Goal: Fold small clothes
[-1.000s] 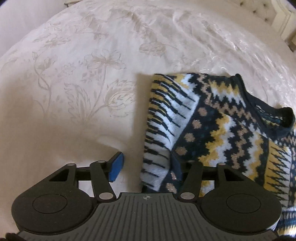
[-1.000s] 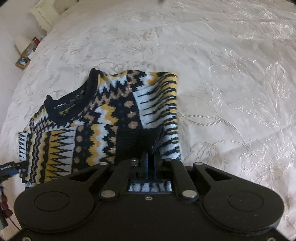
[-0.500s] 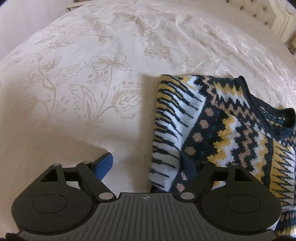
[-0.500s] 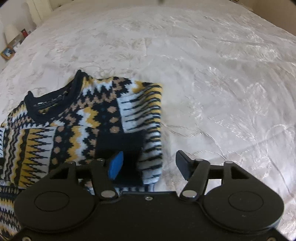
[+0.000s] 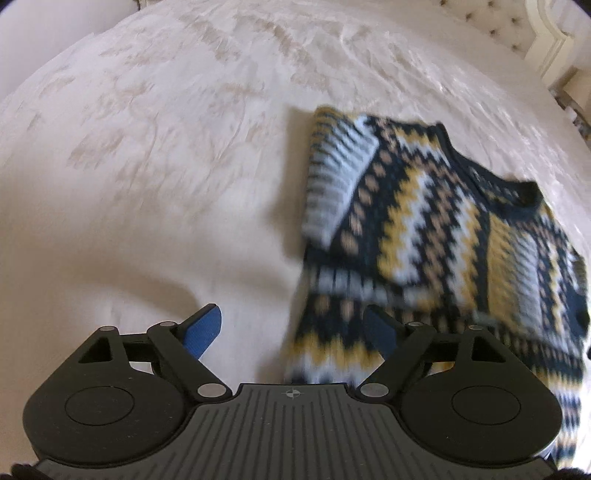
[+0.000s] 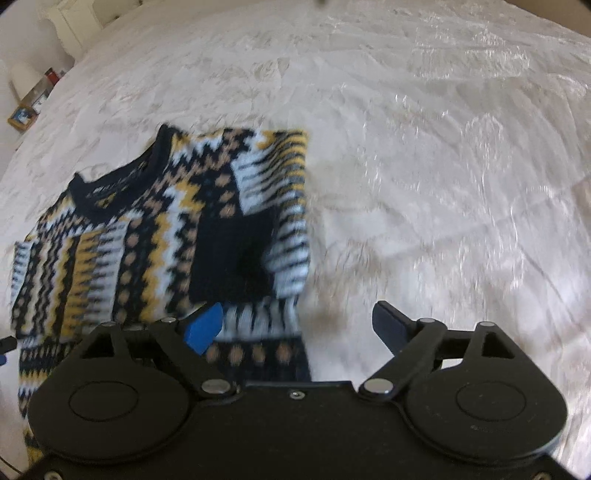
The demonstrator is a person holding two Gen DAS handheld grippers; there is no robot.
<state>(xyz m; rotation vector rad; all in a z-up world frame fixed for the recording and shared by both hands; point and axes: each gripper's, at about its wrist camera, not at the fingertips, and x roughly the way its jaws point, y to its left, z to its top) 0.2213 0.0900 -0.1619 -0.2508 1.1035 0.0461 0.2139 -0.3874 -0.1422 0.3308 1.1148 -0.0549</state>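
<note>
Sweater (image 5: pixel 436 236) lies flat on the bedspread (image 5: pixel 155 155), patterned knit in navy, yellow, white and tan. In the left wrist view it fills the right half of the frame; in the right wrist view it fills the left half (image 6: pixel 159 240). Dark collar (image 6: pixel 122 181) is at the far edge. Both sleeves are folded in over the body: 1 striped sleeve lies along the sweater's left edge in the left view (image 5: pixel 336 184), the other lies along its right edge in the right view (image 6: pixel 280 206), with a dark cuff (image 6: pixel 232 258) on the body. Both views are motion-blurred, so fine knit detail is unreadable.

My left gripper (image 5: pixel 291 328) is spread wide, nothing pinched. Its jaws have just been opening, though barely in the last half second. The blue pad (image 5: pixel 203 328) hangs over bare bedspread, the other finger (image 5: pixel 380 332) over the sweater's near edge. The sweater's lower left edge shows between the 2 fingers, no pad pressing it.

My right gripper (image 6: pixel 295 328) is also spread wide, holding nothing. Its jaws have just been opening, from clamped to wide apart. Its blue pad (image 6: pixel 205 326) is over the knit, the dark finger (image 6: pixel 388 325) over bedspread. The sweater's lower right edge lies between them, loose.

Around it: the cream floral bedspread covers everything else. A tufted headboard (image 5: pixel 517 33) is at top right in the left view. A small framed picture (image 6: pixel 22 116) and some small items are at far left in the right view, too small to make out.
</note>
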